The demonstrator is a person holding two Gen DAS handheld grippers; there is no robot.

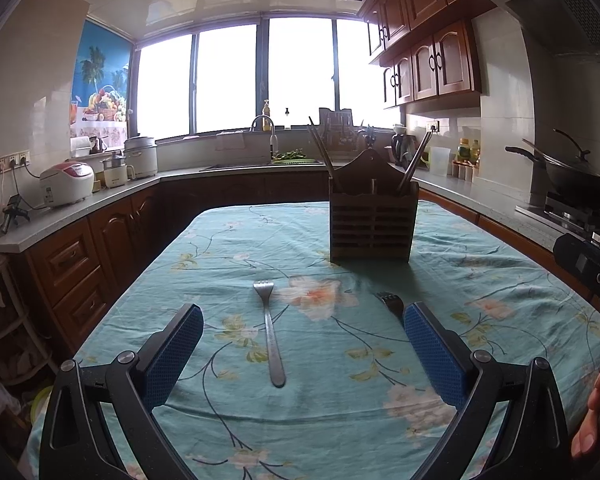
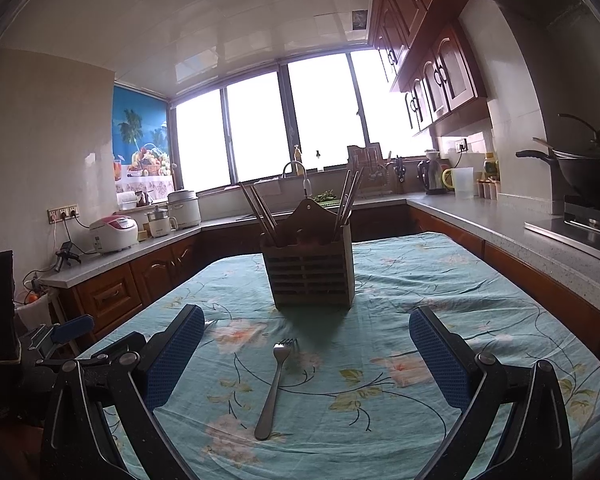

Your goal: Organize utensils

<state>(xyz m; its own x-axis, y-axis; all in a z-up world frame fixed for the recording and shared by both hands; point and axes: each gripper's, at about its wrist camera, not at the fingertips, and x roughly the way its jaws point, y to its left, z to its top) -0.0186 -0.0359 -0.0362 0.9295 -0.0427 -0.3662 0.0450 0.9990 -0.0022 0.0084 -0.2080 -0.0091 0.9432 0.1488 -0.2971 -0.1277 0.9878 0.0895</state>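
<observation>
A steel fork (image 1: 270, 332) lies on the floral tablecloth, tines pointing away, between the wide-apart fingers of my open left gripper (image 1: 304, 316). A second fork (image 1: 391, 301) shows only its tines beside the left gripper's right finger. In the right wrist view that fork (image 2: 274, 388) lies between the spread fingers of my open right gripper (image 2: 306, 316). Neither gripper holds anything. Farther along the table stands a dark slatted utensil holder (image 1: 372, 224) (image 2: 310, 276) with chopsticks leaning out of it.
The teal tablecloth (image 1: 480, 248) covers the table, with counters (image 2: 500, 220) to the left, back and right. A rice cooker (image 1: 66, 182) sits on the left counter and a wok (image 1: 580, 184) on the stove. A person's hand (image 1: 596, 404) shows at the lower right.
</observation>
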